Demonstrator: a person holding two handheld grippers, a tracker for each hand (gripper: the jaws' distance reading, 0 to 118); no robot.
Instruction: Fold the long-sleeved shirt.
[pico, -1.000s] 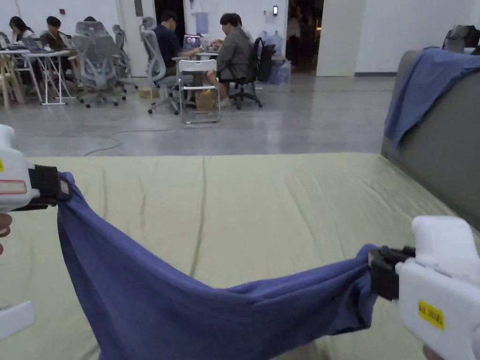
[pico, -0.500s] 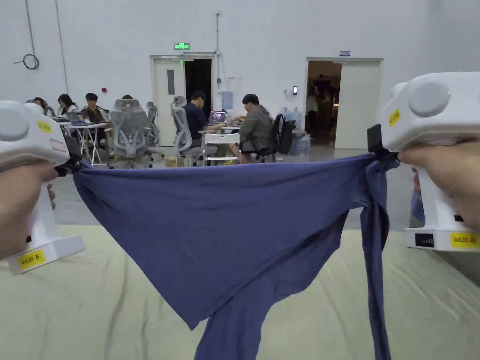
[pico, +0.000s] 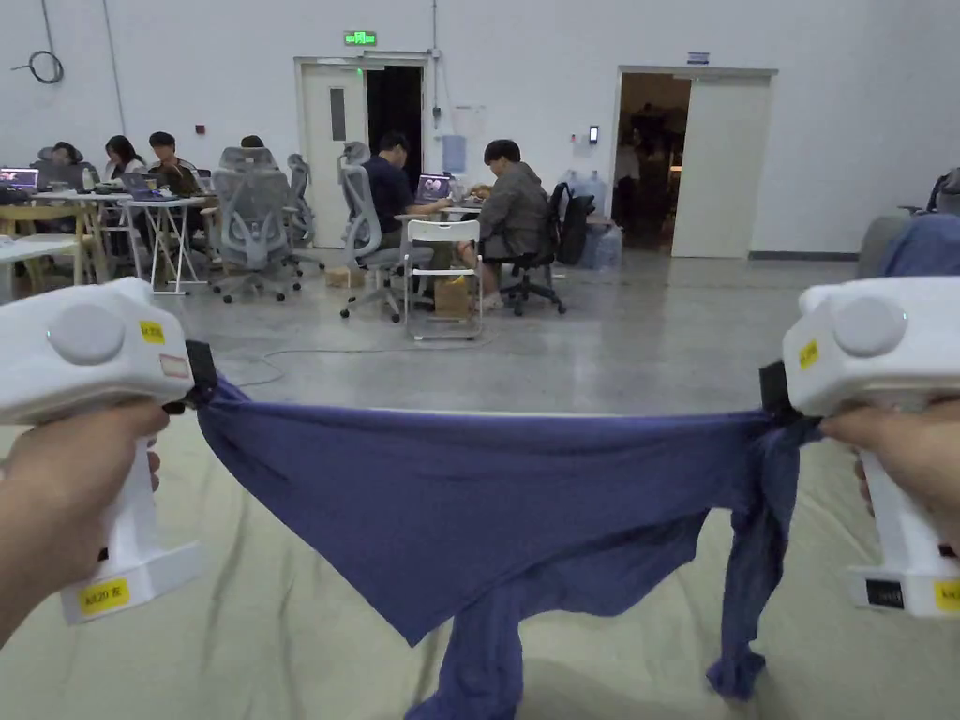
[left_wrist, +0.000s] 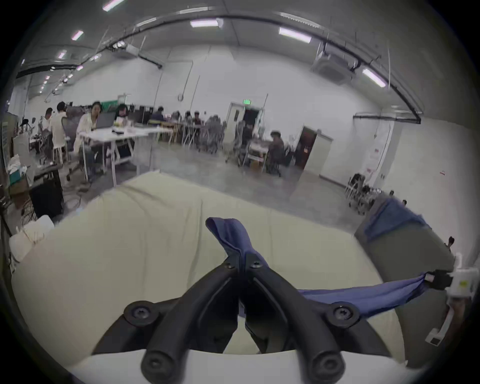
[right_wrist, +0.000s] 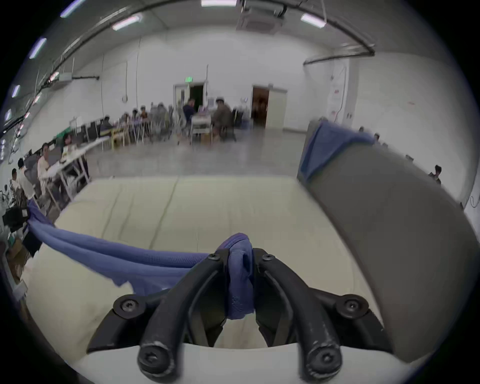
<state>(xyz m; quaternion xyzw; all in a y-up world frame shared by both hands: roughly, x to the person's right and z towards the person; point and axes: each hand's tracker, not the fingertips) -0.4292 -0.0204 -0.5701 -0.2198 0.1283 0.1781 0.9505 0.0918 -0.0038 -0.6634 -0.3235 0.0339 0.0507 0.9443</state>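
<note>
A blue long-sleeved shirt hangs stretched between my two grippers above the pale green bed sheet. My left gripper is shut on its left corner, and a tuft of cloth pokes out past the jaws. My right gripper is shut on the right corner, with bunched fabric pressed between the jaws. The top edge runs nearly taut from one hand to the other. A sleeve dangles below the right gripper, and another length of cloth hangs down from the middle toward the sheet.
A grey headboard rises along the right side of the bed, with a second blue garment draped over its far end. Beyond the bed lies a concrete floor with people seated at desks and office chairs.
Both grippers first raised the shirt off the sheet and spread it wide; since half a second ago they have come down somewhat, so the hanging cloth is nearer the sheet.
</note>
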